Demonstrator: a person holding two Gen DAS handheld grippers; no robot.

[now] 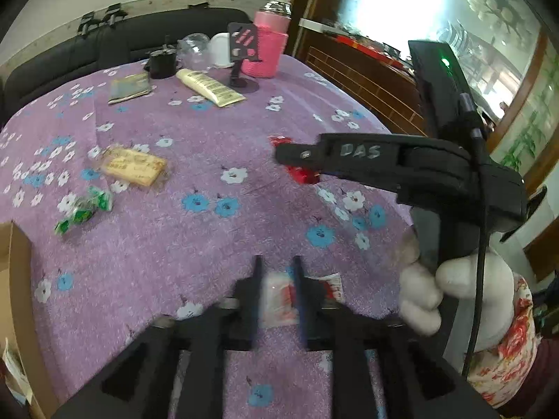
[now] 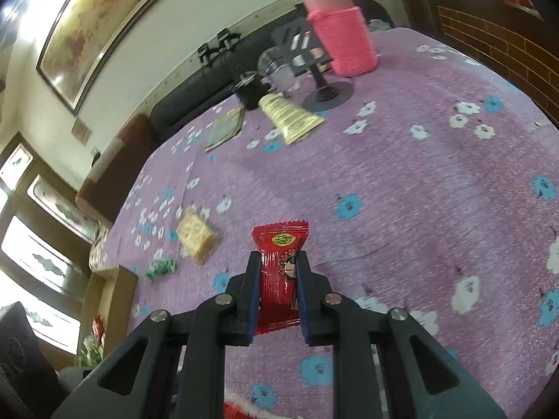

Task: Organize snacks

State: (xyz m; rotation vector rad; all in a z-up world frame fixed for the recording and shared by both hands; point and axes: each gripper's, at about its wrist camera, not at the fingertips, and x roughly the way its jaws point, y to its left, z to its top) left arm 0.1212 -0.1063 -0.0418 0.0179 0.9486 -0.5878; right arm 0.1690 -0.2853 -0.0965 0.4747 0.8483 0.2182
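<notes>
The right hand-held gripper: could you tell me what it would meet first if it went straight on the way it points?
The right hand-held gripper, shut on a red snack packet, points over bare purple cloth. Far ahead lie the cream tube and black stand base; probably the tube first, though depth is unclear.

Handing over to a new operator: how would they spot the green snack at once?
On the purple flowered tablecloth, look towards the cardboard box. The green snack lies just beside the tan cracker packet. It is the only green, crinkled wrapper there.
</notes>
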